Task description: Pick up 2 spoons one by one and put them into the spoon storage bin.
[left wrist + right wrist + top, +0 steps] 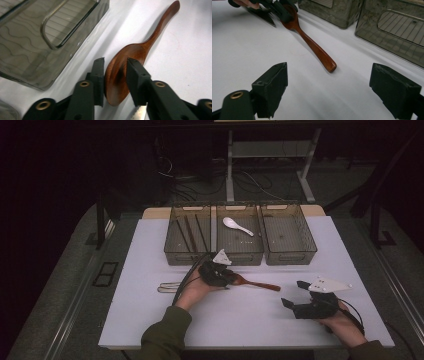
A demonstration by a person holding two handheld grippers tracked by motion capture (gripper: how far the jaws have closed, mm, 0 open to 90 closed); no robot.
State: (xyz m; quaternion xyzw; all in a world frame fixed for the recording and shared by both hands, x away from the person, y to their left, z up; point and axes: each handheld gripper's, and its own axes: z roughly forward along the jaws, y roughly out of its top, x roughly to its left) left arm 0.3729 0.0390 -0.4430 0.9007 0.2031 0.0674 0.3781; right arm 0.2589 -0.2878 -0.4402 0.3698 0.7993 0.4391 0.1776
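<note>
Wooden spoon (130, 62): dark reddish-brown, glossy, one piece. Bowl tipped on edge, clamped between left gripper (115, 75) jaws. Handle slants away over white table, tapering to rounded end that rests near table's middle, in front of grey bins.

Both grippers were black: left gripper (227, 279), right gripper (295, 294), each with a pale grey three-cornered plate (328, 284) on top and a black cable (186, 277) trailing. Blocky jaw pads, brass rivets (84, 83) at pivots. Olive-green sleeve (165, 332) on the left arm.
</note>
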